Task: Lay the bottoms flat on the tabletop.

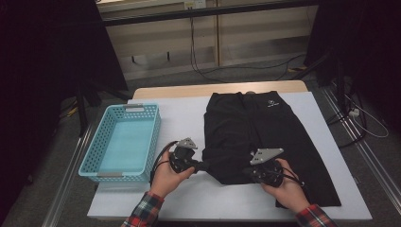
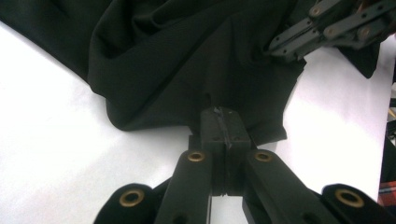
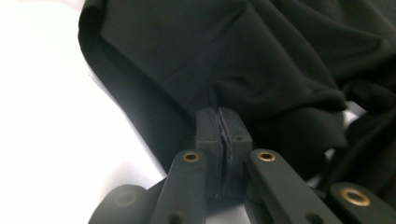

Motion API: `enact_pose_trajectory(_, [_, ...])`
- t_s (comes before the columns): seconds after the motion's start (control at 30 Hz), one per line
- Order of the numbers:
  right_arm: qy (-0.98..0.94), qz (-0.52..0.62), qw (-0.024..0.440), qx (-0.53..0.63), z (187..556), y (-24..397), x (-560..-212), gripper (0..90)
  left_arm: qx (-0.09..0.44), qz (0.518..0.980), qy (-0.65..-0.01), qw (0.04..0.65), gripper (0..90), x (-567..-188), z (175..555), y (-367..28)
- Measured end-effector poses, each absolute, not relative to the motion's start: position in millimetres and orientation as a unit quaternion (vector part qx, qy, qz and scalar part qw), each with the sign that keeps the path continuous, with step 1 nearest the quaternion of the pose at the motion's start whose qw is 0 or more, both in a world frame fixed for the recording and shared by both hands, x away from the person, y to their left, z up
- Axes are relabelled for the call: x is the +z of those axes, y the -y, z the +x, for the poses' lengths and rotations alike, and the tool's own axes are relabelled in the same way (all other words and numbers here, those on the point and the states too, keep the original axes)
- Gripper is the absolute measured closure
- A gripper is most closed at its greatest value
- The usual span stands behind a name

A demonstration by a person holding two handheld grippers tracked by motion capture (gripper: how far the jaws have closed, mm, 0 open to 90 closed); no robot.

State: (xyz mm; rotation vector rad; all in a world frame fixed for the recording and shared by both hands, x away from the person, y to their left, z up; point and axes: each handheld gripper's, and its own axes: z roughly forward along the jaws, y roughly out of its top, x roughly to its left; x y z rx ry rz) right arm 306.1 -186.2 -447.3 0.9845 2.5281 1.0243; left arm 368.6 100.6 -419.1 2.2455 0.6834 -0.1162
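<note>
A black pair of trousers (image 1: 265,127) lies on the white table top (image 1: 182,118), waistband at the far end, with a small white logo near it. My left gripper (image 1: 205,165) is shut on the bunched near-left edge of the fabric; in the left gripper view its pads (image 2: 223,119) pinch the cloth (image 2: 187,60). My right gripper (image 1: 248,172) is shut on the fabric a little to the right, and in the right gripper view the pads (image 3: 220,114) are closed on a fold of the dark cloth (image 3: 233,46). The right gripper's linkage (image 2: 322,28) shows at the top right of the left gripper view.
A light blue perforated basket (image 1: 90,168) stands at the table's left side, nothing in it. Bare white surface lies between the basket and the trousers and along the near edge. Cables and a dark stand sit on the floor beyond the table.
</note>
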Motion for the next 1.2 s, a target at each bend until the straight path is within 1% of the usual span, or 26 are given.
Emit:
enact_pose_trajectory(0.07, [-0.857, 0.341, 0.116, 0.368, 304.7, 191.2, -441.0, 89.0, -0.044, 0.882, -0.268, 0.386, 90.0, -418.5, 368.0, -101.6])
enact_pose_trajectory(0.2, [-0.841, 0.348, 0.123, 0.396, 299.0, 202.9, -426.2, 89.8, -0.048, 0.882, -0.267, 0.385, 90.0, -418.1, 366.5, -103.9])
enact_pose_trajectory(0.37, [-0.836, 0.355, 0.122, 0.401, 295.3, 209.4, -427.3, 89.3, -0.047, 0.884, -0.265, 0.383, 90.0, -418.4, 365.9, -102.5])
enact_pose_trajectory(0.47, [-0.834, 0.361, 0.129, 0.397, 296.2, 208.8, -430.4, 84.2, -0.045, 0.886, -0.266, 0.376, 90.0, -420.3, 366.4, -102.8])
enact_pose_trajectory(0.63, [-0.845, 0.35, 0.111, 0.388, 294.1, 204.2, -434.6, 84.8, -0.048, 0.885, -0.27, 0.377, 90.0, -422.0, 368.0, -104.0])
enact_pose_trajectory(0.77, [-0.858, 0.334, 0.102, 0.378, 292.5, 195.0, -439.2, 79.0, -0.051, 0.886, -0.268, 0.376, 90.0, -423.1, 366.8, -101.7])
enact_pose_trajectory(0.83, [-0.865, 0.326, 0.097, 0.369, 291.5, 190.7, -443.2, 74.6, -0.05, 0.886, -0.268, 0.375, 90.0, -423.2, 366.3, -101.1])
enact_pose_trajectory(0.93, [-0.873, 0.315, 0.096, 0.359, 291.0, 186.6, -447.2, 73.1, -0.051, 0.886, -0.268, 0.375, 90.0, -423.4, 366.3, -101.4])
enact_pose_trajectory(1.0, [-0.873, 0.316, 0.099, 0.358, 291.6, 186.7, -447.3, 74.7, -0.055, 0.885, -0.268, 0.377, 89.9, -423.6, 366.5, -101.5])
enact_pose_trajectory(1.1, [-0.878, 0.313, 0.109, 0.346, 292.0, 188.5, -446.3, 87.0, -0.057, 0.885, -0.267, 0.376, 89.6, -424.1, 365.9, -100.3])
enact_pose_trajectory(1.2, [-0.879, 0.316, 0.104, 0.342, 292.8, 190.4, -445.0, 89.7, -0.061, 0.886, -0.263, 0.376, 89.1, -425.1, 364.7, -97.9])
